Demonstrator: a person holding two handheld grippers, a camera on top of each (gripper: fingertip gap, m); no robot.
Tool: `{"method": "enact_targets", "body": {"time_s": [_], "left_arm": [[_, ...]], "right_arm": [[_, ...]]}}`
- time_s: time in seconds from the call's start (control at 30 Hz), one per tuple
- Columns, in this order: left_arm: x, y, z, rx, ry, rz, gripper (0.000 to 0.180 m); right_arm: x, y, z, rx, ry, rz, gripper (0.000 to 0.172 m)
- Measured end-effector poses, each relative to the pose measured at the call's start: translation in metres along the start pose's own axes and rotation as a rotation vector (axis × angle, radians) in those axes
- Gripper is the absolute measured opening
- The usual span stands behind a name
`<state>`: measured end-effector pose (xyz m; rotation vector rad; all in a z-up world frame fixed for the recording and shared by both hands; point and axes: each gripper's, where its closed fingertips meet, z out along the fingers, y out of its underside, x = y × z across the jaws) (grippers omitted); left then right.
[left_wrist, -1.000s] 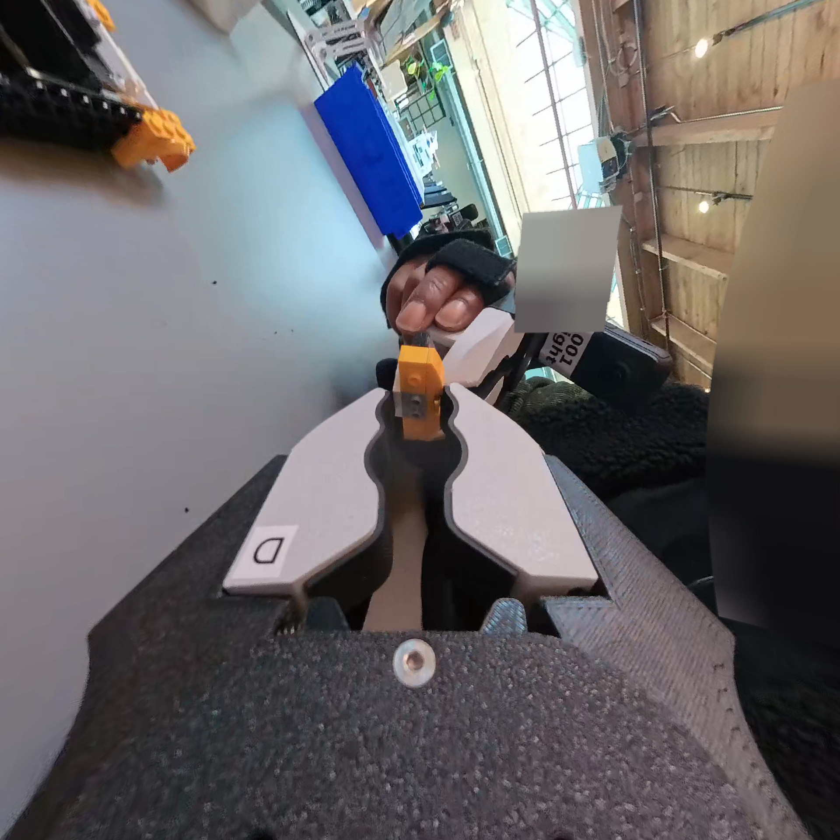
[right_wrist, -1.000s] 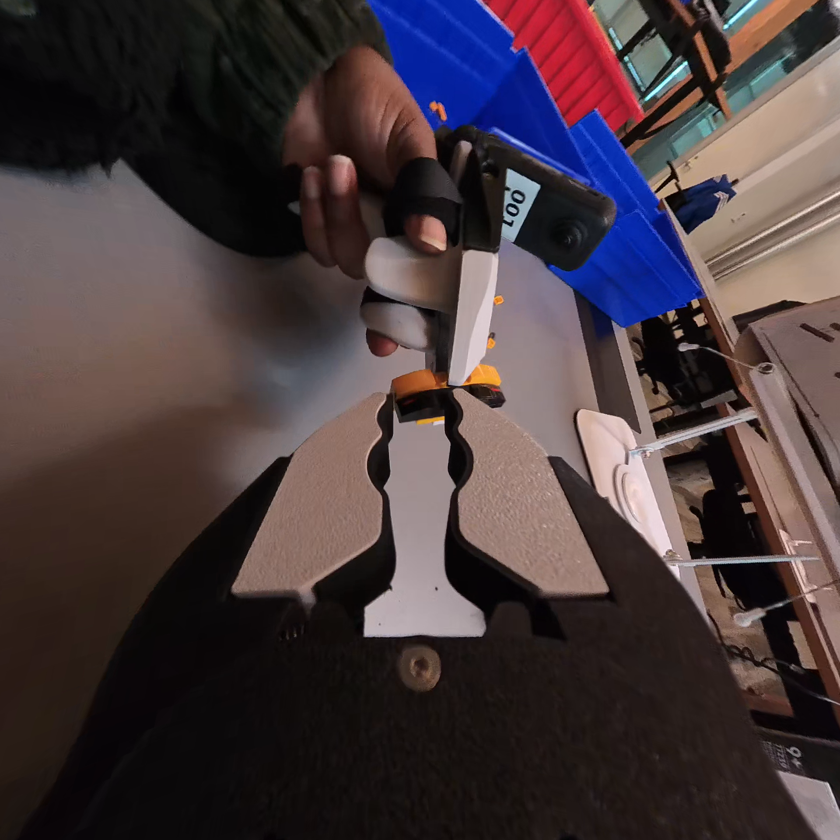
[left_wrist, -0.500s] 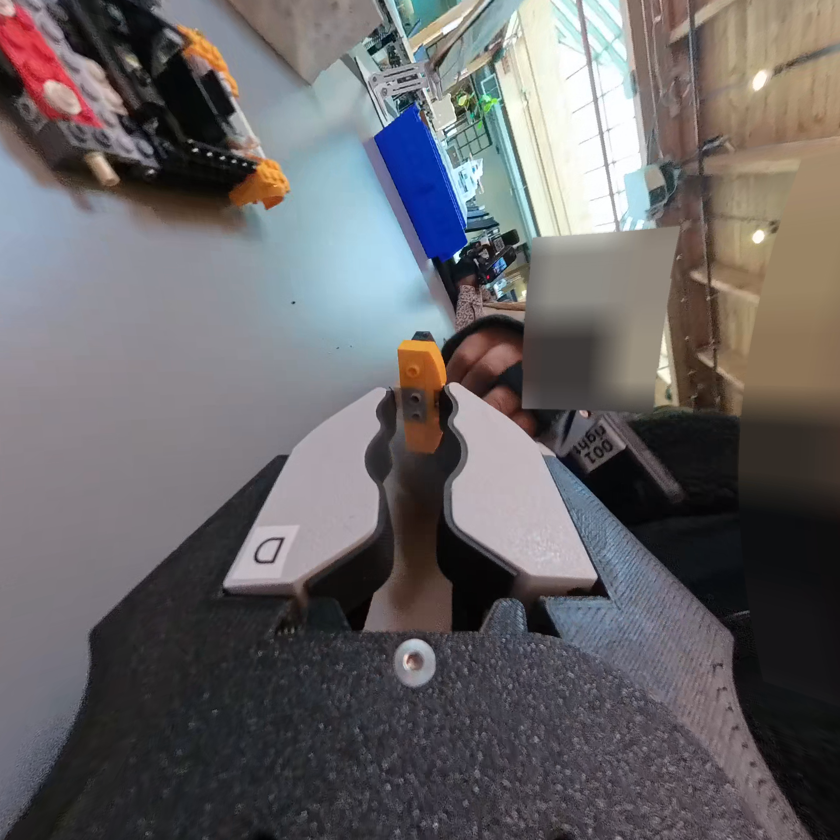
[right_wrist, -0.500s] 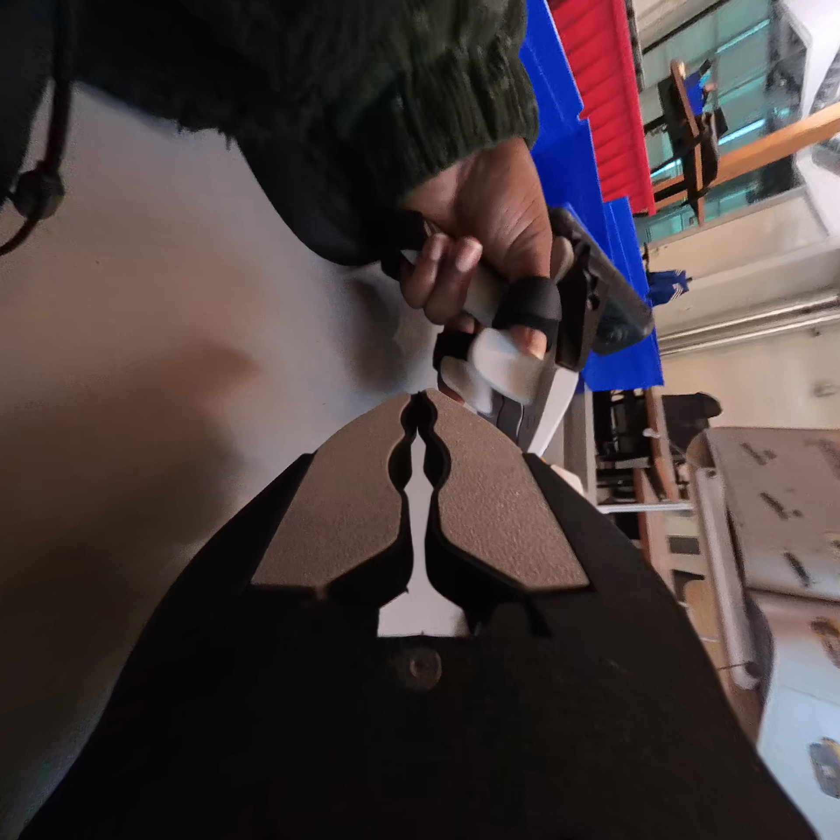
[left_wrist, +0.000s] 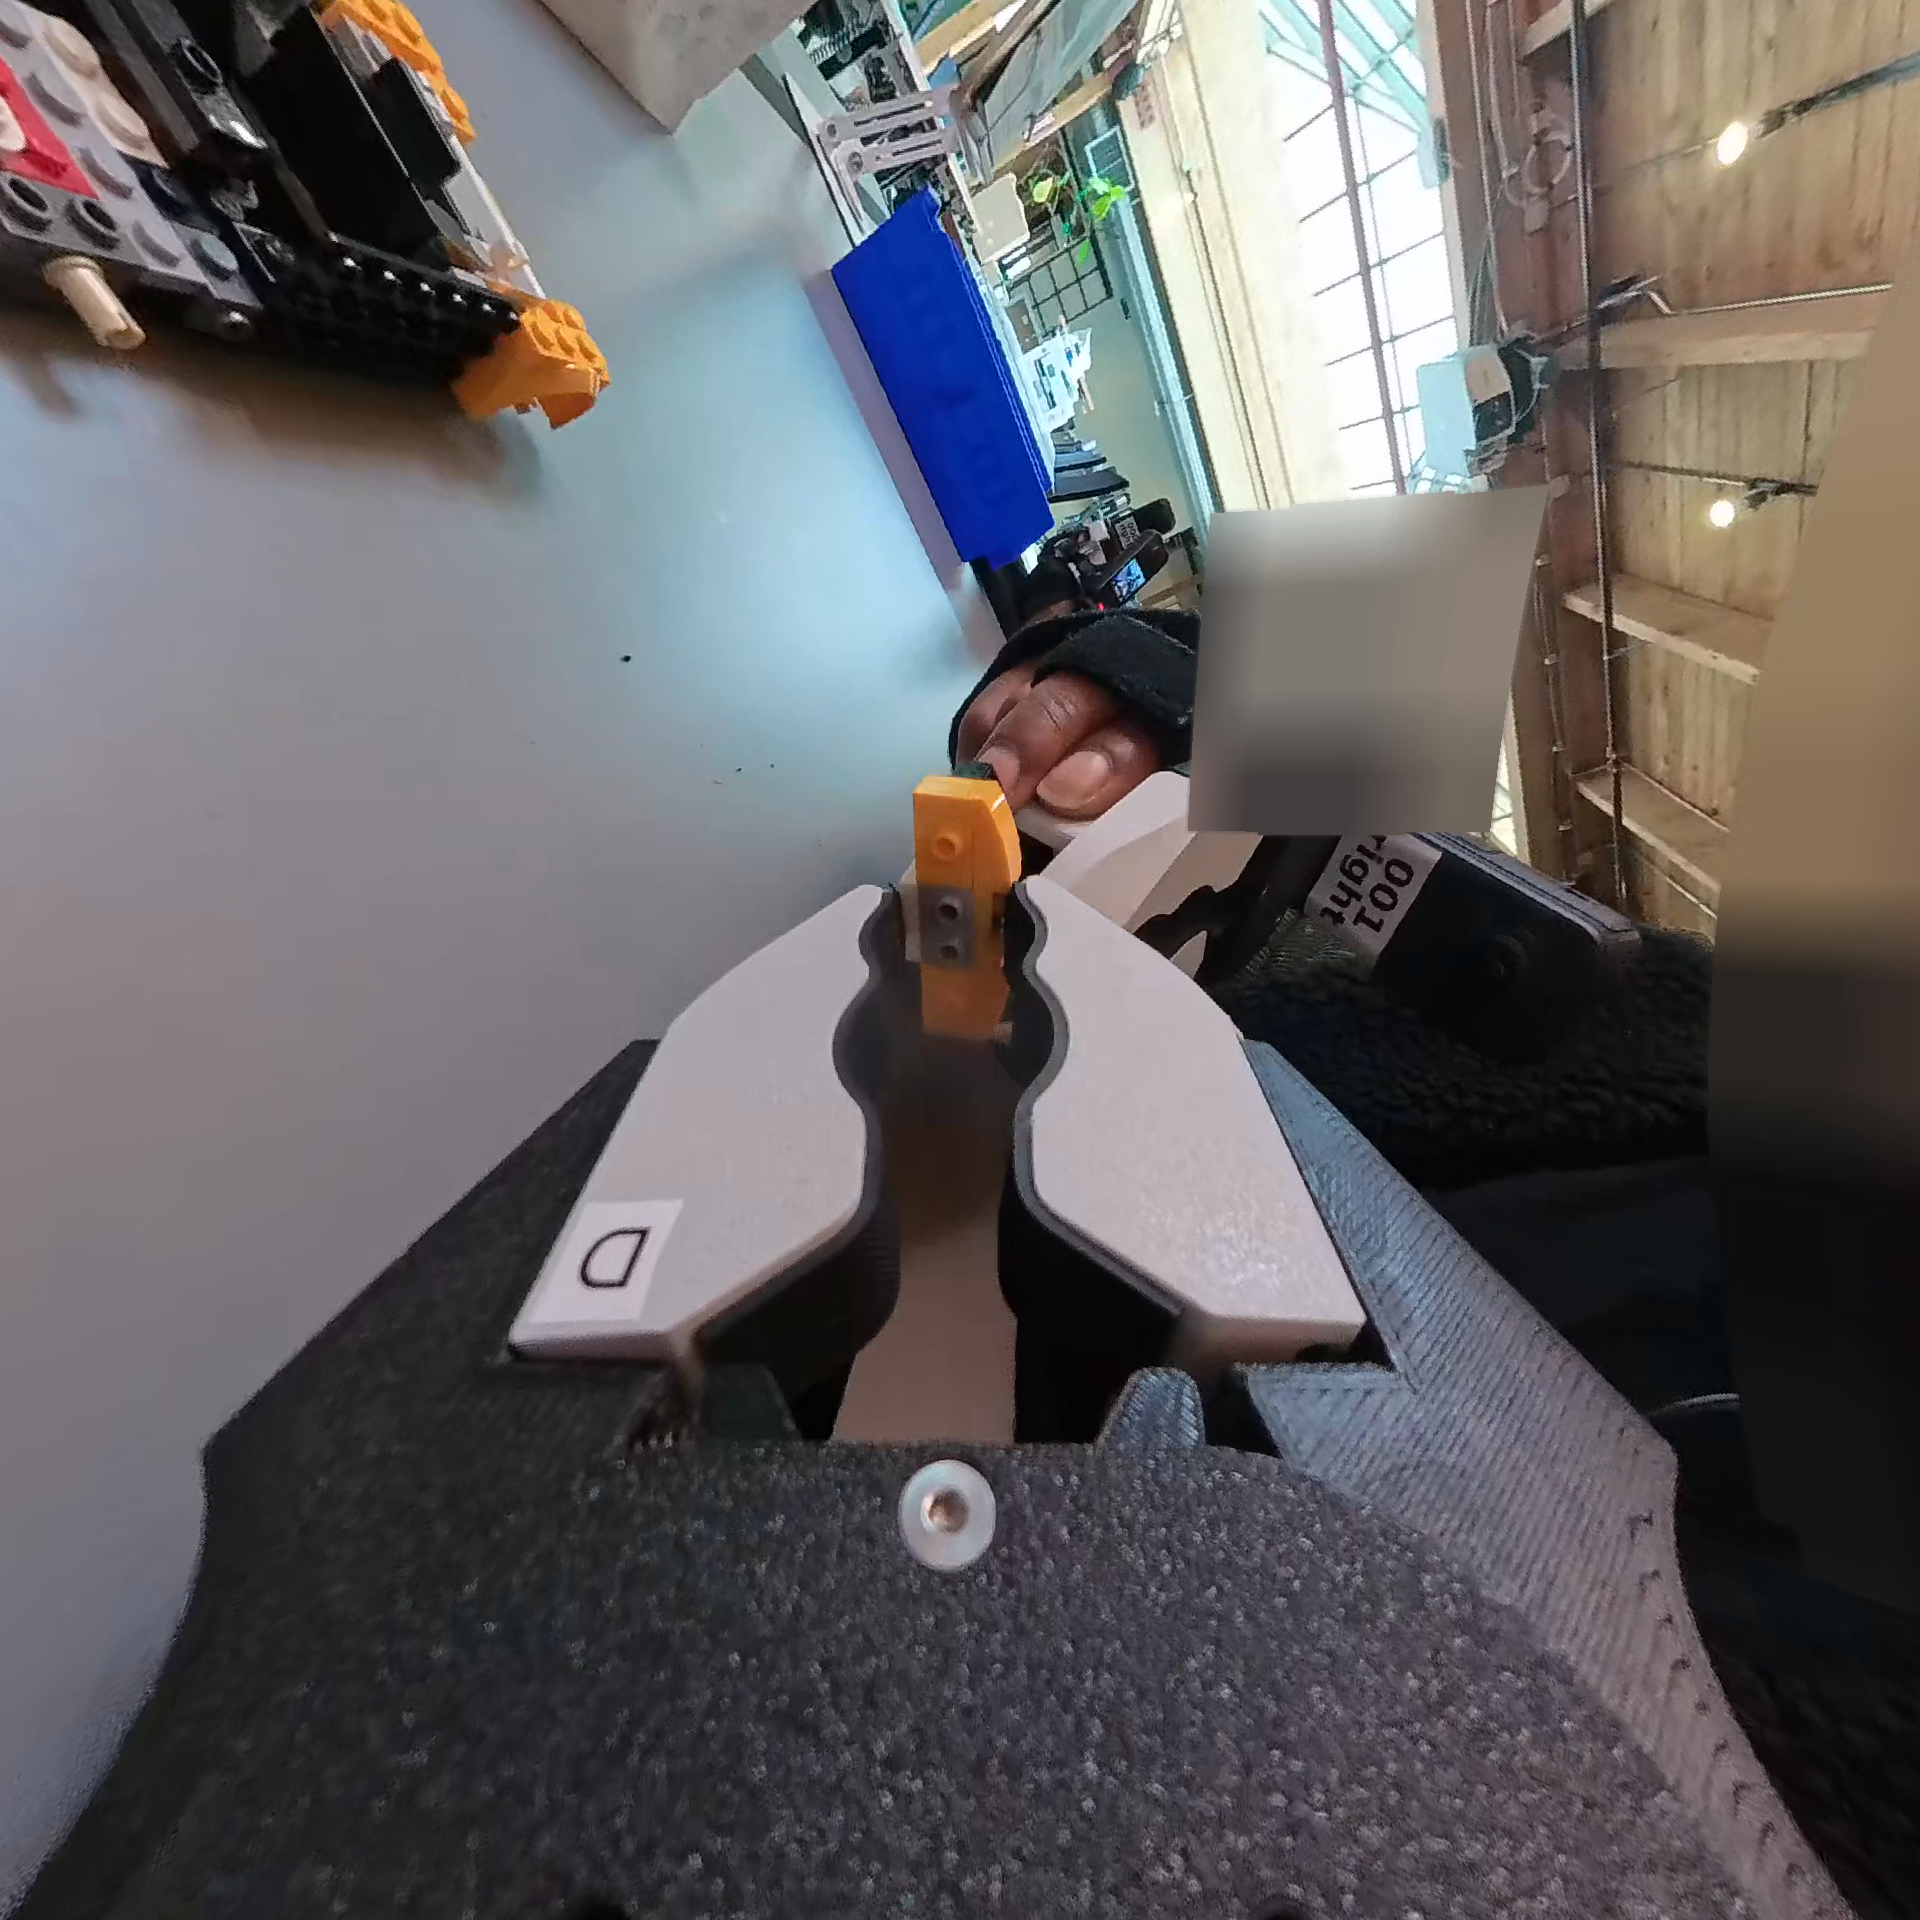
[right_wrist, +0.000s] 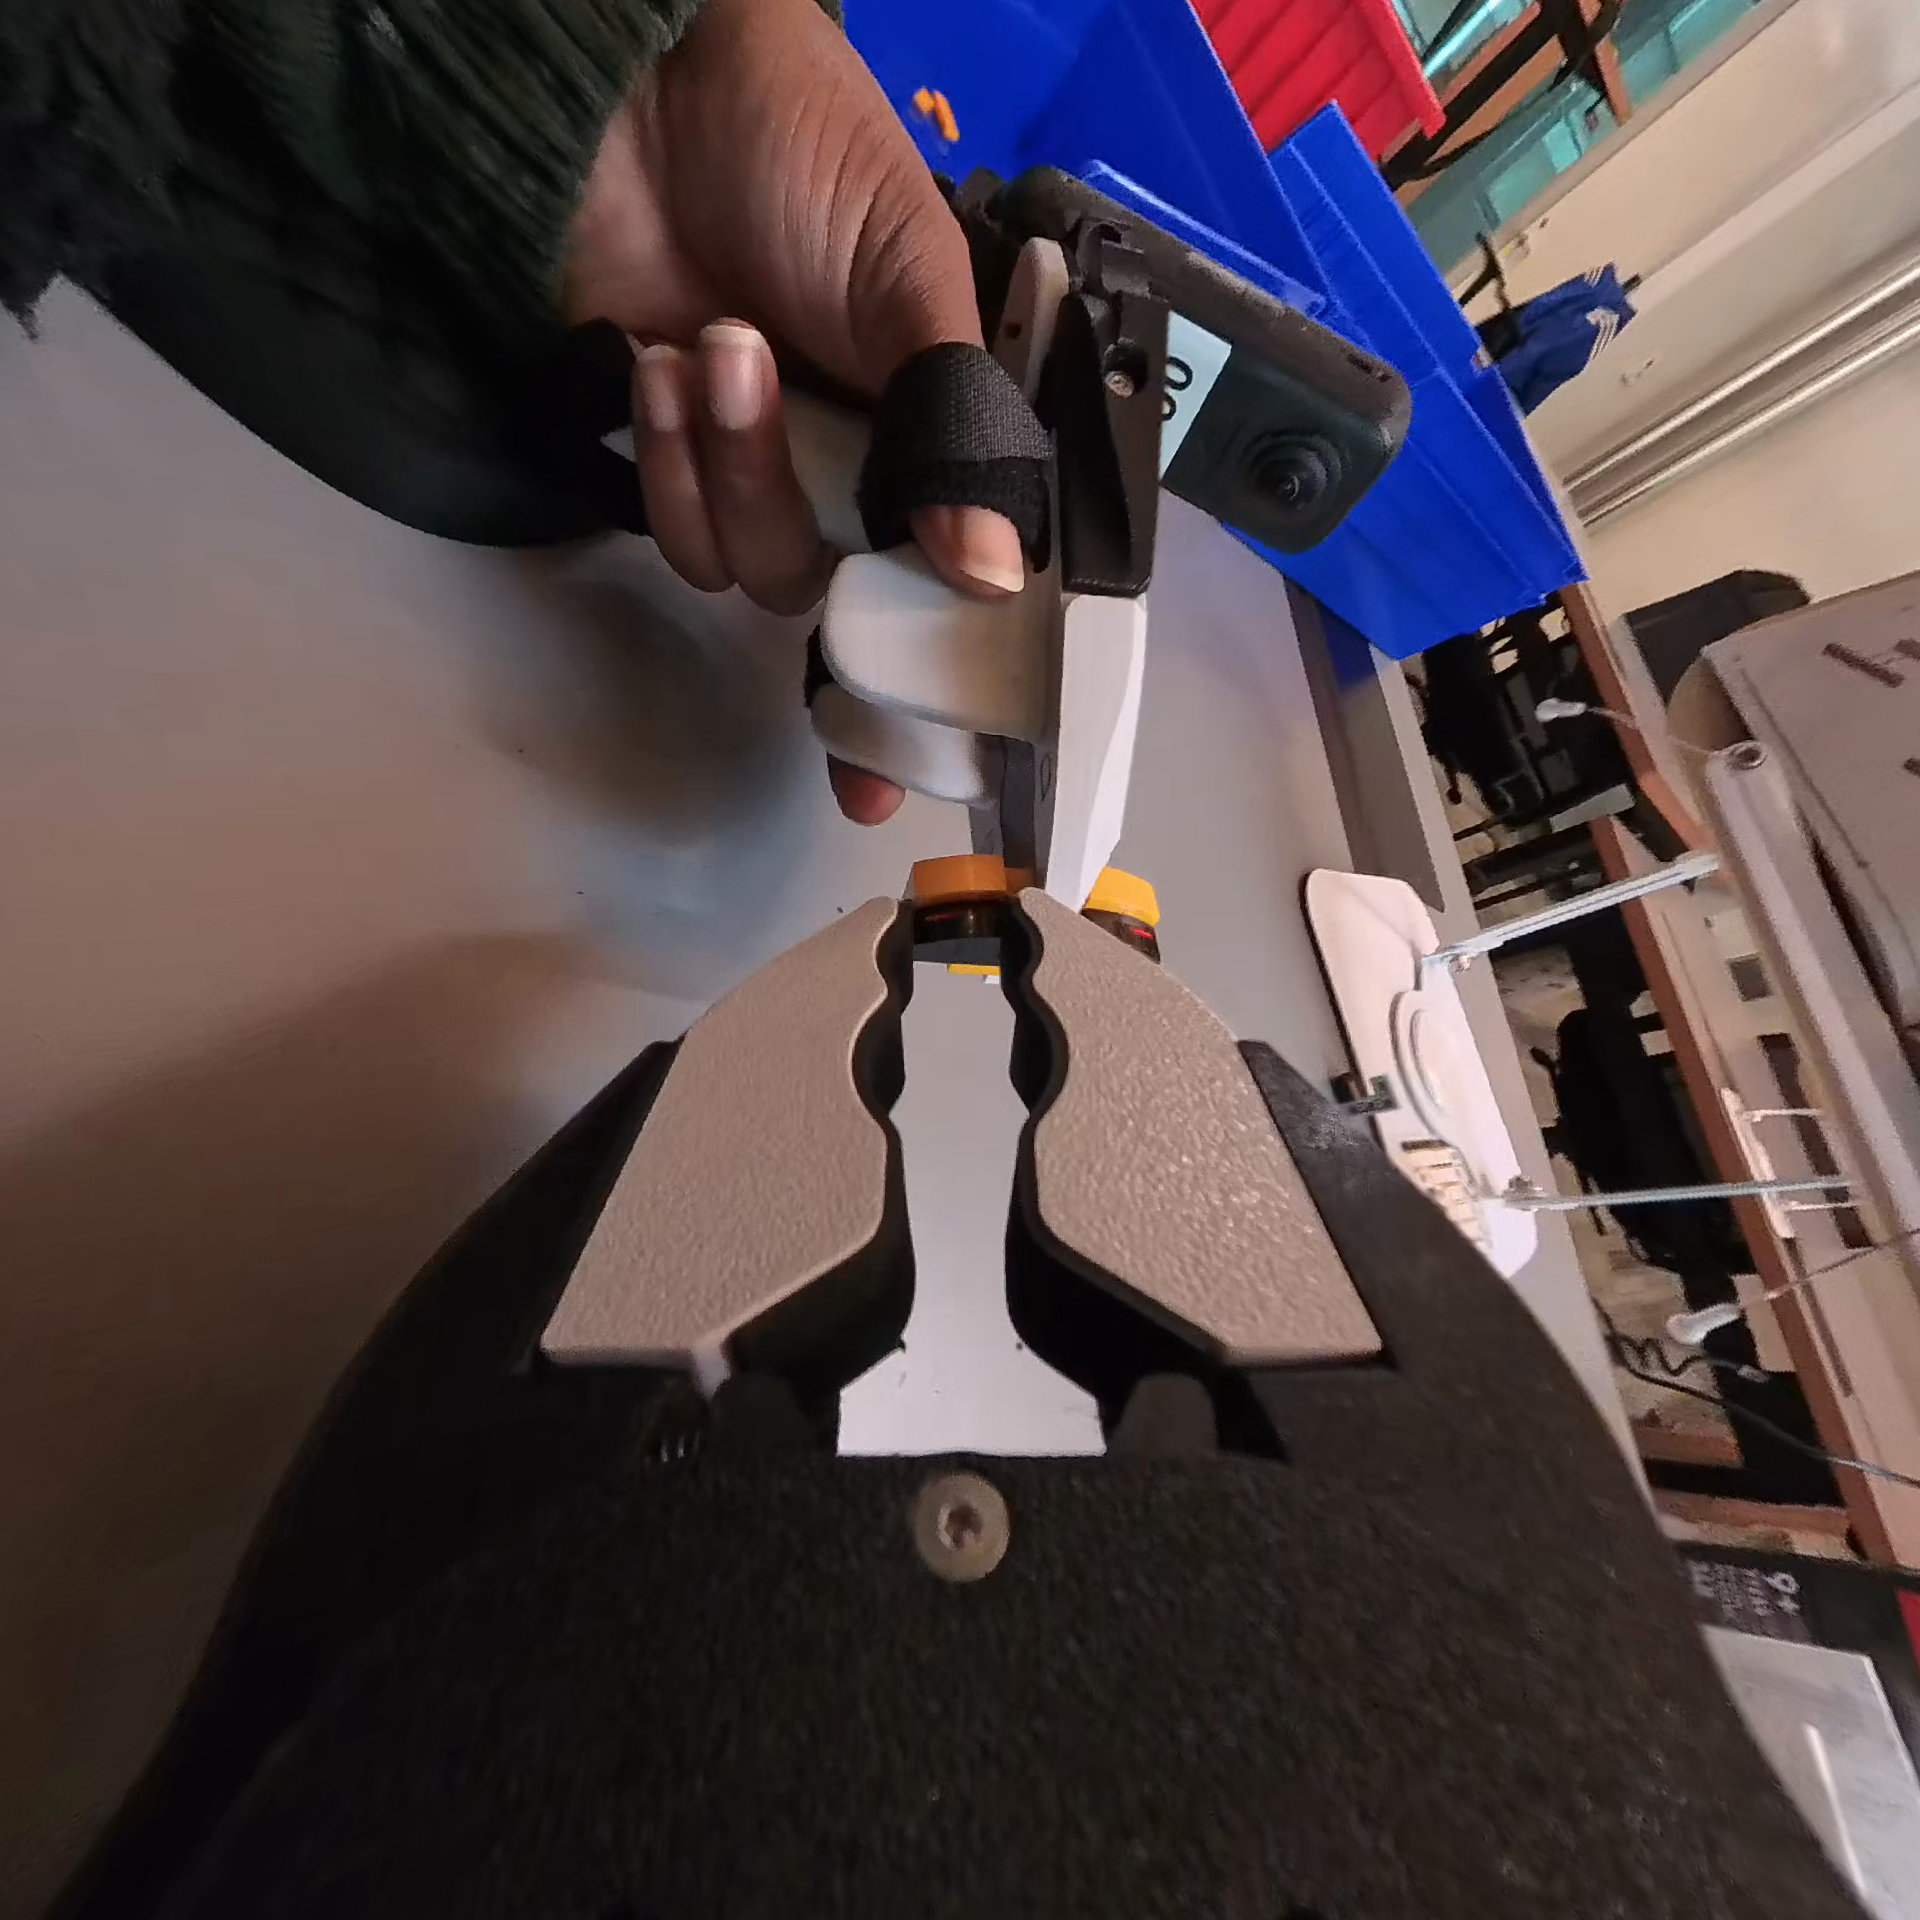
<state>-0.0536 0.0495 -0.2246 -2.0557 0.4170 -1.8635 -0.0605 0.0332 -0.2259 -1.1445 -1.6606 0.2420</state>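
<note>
We see our left gripper (left_wrist: 958, 940) and right gripper (right_wrist: 958, 935) both pinching one small orange-and-grey toy-brick assembly (left_wrist: 961, 914) above the grey counter (left_wrist: 364, 727), with a brick model (left_wrist: 312, 239) at eleven o'clock.

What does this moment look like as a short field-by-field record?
Left gripper: shut on a small orange and grey brick assembly
Right gripper: shut on one end of the same assembly, seen as orange over black
Hands: left hand; right hand
Surface: grey table
Nearby: brick model; blue bins
</note>
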Motion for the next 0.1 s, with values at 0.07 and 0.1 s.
{"method": "enact_targets", "body": {"time_s": [0.07,0.1], "left_arm": [[-0.0016,0.0016,0.0007,-0.006,-0.001,-0.017,0.018],[-0.0008,0.0029,0.0019,-0.009,0.011,-0.028,0.018]], "right_arm": [[-0.0022,0.0009,0.0012,-0.021,-0.021,0.024,0.015],[-0.0034,-0.0005,0.0011,-0.019,-0.027,0.028,0.014]]}}
